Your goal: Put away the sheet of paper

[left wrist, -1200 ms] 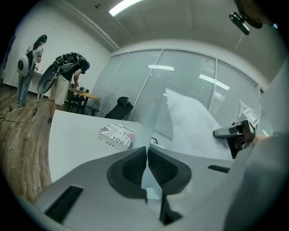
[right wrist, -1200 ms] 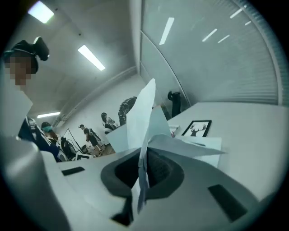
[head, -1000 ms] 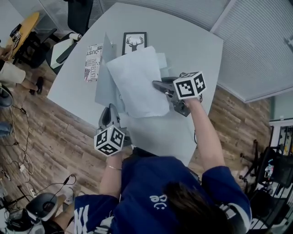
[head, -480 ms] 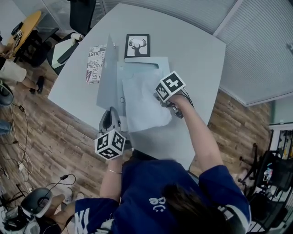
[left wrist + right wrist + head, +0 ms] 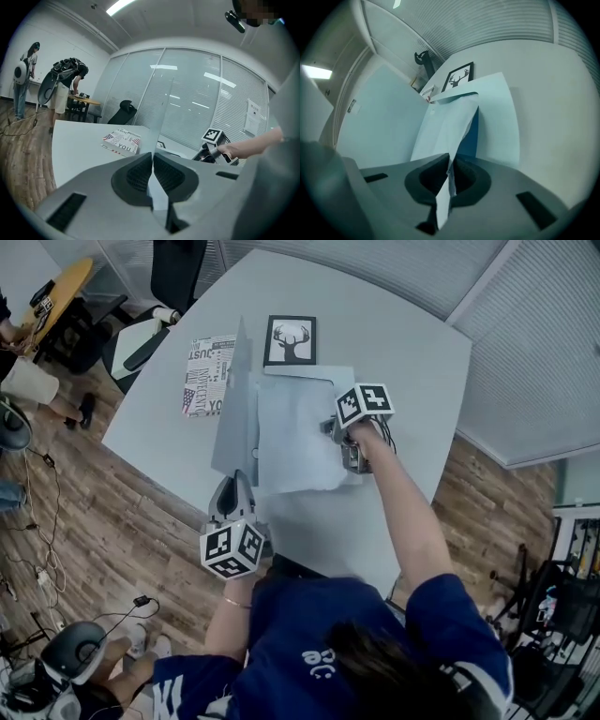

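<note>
Sheet of paper [image 5: 295, 432] draped over the open folder [image 5: 323, 379] on the table [image 5: 398, 338], right edge pinched in the right gripper [image 5: 450, 161]. Raised folder cover [image 5: 236, 395] clamped upright by the left gripper [image 5: 152, 161], jaws pressed together.

We see the folder cover [image 5: 234, 418] held upright, walling off the left side of the open folder [image 5: 305, 373]. Beyond it lie 2 flat things, a printed booklet [image 5: 208, 381] and a deer picture [image 5: 291, 340]. Rightward, the table [image 5: 412, 362] offers open passage.
</note>
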The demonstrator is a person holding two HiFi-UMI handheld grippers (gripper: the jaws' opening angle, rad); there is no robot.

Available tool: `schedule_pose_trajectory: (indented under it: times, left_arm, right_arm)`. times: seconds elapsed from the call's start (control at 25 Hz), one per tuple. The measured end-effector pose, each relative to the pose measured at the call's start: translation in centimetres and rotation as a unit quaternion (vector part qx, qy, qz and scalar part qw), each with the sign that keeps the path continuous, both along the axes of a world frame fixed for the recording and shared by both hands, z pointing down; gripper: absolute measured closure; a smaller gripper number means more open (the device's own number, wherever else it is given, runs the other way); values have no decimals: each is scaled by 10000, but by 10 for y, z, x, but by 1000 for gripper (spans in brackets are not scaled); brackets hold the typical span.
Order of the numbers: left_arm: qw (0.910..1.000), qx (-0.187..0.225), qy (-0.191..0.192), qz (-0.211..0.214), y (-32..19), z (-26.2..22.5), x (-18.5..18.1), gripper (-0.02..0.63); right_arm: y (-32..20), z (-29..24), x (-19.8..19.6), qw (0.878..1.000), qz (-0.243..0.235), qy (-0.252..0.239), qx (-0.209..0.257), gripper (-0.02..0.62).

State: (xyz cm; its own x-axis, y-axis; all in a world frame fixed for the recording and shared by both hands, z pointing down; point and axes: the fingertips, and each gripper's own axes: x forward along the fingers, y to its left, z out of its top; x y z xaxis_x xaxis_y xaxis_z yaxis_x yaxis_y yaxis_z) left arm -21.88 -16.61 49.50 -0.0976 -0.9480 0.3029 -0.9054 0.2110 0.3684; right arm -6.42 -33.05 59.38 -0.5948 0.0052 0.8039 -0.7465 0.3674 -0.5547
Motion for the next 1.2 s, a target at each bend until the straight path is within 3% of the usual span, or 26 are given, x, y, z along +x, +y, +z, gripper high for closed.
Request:
schedule_pose_trajectory:
  times: [0.16,0.28,0.4,0.52,0.64,0.92,1.2]
  left_arm:
    - [10000,-25,-13,18,0,-1,-2,591]
    - [9999,-38,-78,55,0,-1,-1,591]
    - [9999,-51,-95,75,1,-1,0,592]
    - [9999,-58,-89,118,0,-2,0,592]
    - [9996,-95,-89,246,1,-1,2,595]
    - [9994,-112,-67,315,-1,1,1,597]
    - [9993,-158,-127,316,1,2,-5,597]
  right_arm:
    - [-15,3,-2,9982,581,-88,-74,586]
    - [-23,6,-3,9981,604,-31,133,586]
    - [-30,6,-5,9970,300,201,687,586]
    - [-40,4,-2,9867,-58,715,1456,586]
    - [-47,7,-1,9791,27,908,1820,586]
    - [-56,6,-3,9741,1144,704,1820,586]
    - [-47,13,-3,9803,518,964,1642,577]
